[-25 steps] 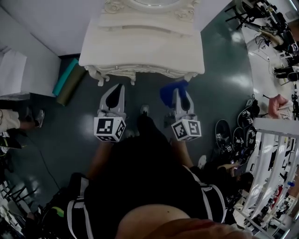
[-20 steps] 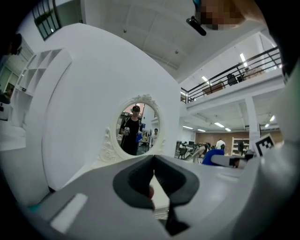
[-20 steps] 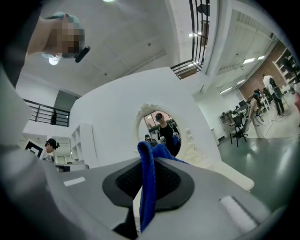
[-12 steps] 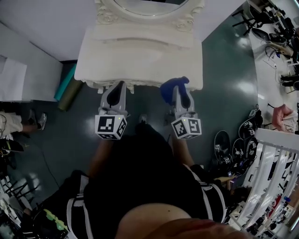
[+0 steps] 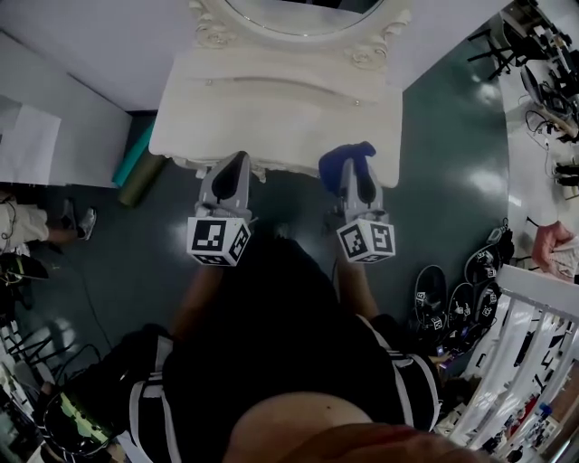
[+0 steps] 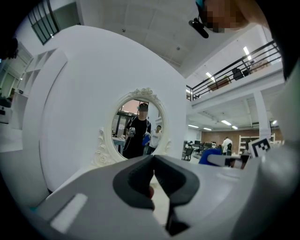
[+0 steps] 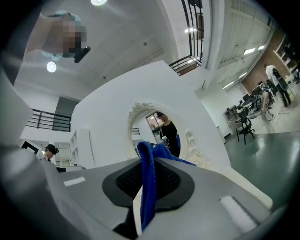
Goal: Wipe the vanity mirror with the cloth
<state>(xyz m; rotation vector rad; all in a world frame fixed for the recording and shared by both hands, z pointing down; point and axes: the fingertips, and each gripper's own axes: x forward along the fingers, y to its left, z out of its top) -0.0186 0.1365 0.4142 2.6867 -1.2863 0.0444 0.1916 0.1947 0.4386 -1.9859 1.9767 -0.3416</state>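
Now | right claw [image 7: 149, 160] clenched on cloth [image 5: 342, 164] | left claw [image 6: 153, 159] clenched, empty | mirror [image 5: 303, 11] cropped in head view

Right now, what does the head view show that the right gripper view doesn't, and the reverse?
Head view only: the cream vanity tabletop seen from above, the teal and olive rolls on the floor at its left, the dark shoes at right. Right gripper view only: the whole oval mirror in its ornate white frame, reflecting a person in black, and the right gripper, jaws shut on a fold of the blue cloth. Both: that gripper, the cloth and the vanity; the head view catches only the mirror's lower rim.
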